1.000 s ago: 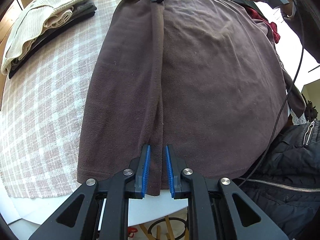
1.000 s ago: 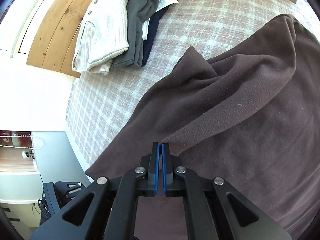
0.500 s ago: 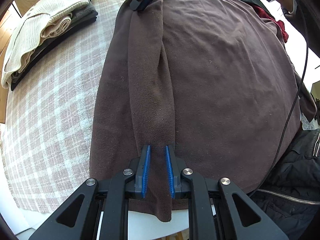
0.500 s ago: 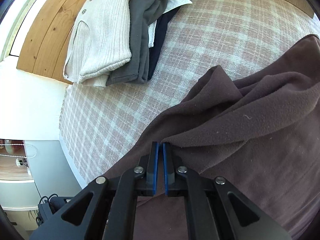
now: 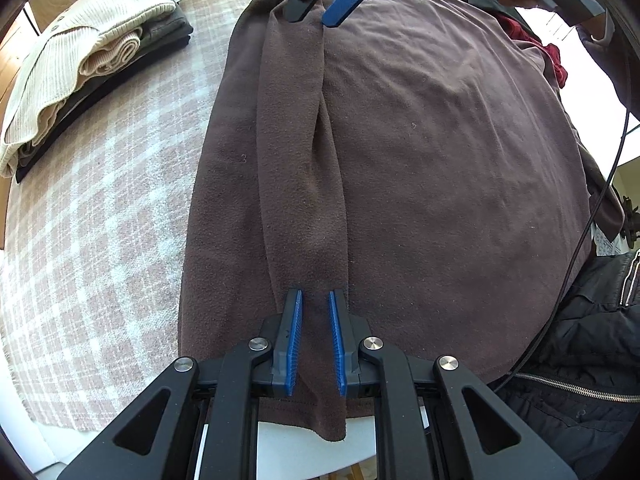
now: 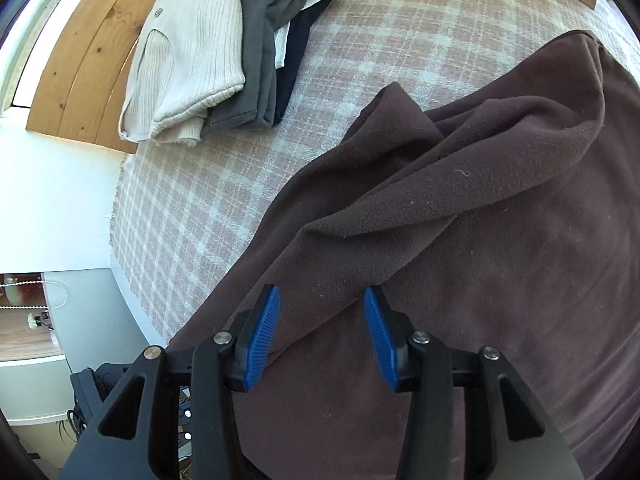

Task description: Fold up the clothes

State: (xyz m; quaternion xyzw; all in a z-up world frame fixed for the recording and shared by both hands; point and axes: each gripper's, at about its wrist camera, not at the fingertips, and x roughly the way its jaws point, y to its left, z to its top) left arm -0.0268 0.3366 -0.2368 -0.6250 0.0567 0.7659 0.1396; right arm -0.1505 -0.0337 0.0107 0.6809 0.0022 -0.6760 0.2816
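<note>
Left wrist view: left tongs (image 5: 315, 300) narrowly astride brown garment (image 5: 420, 160) fold, grip unclear; right tongs (image 6: 321, 300) wide.

My notes: pink-and-white checked cloth (image 5: 104, 216) covers table. Wooden panel (image 6: 88, 52) behind it, white wall (image 6: 52, 200) beside that. Dark red fabric (image 5: 554, 58) bunched at far right edge. My black zipped jacket (image 5: 588, 360) at lower right, thin black cable (image 5: 592, 208) running across it. Grey cabinet (image 6: 84, 312) below table edge.
</note>
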